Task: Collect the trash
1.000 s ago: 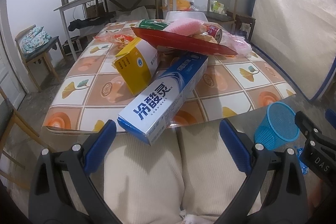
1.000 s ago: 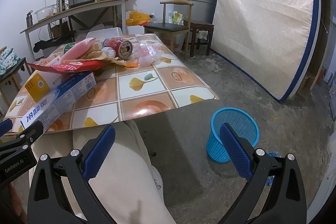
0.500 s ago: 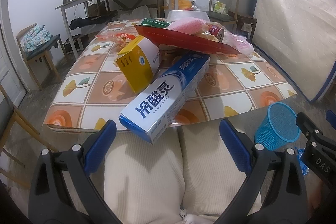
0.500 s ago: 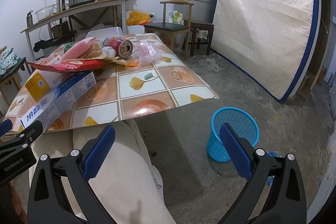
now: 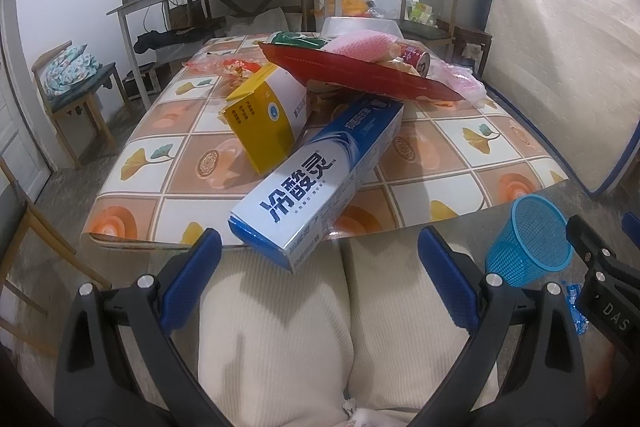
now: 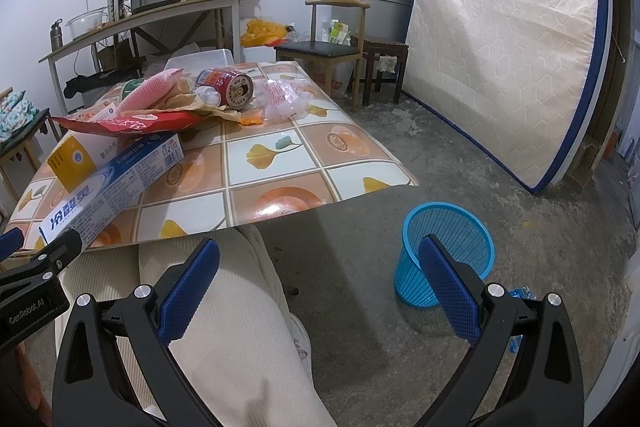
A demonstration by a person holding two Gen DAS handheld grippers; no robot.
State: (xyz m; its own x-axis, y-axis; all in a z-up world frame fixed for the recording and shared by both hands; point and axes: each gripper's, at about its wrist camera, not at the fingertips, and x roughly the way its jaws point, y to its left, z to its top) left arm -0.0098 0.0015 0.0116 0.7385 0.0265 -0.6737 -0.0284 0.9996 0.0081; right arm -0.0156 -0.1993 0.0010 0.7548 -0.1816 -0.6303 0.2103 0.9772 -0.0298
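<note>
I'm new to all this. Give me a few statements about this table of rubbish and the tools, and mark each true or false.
1. The long blue-and-white toothpaste box juts past the near edge of the tiled-pattern table. True.
2. The left tool grips the toothpaste box. False: it is open and holds nothing.
3. The blue mesh wastebasket stands on the floor. True.
4. The red drink can stands upright. False: it lies on its side.
5. The right tool is open. True.
</note>
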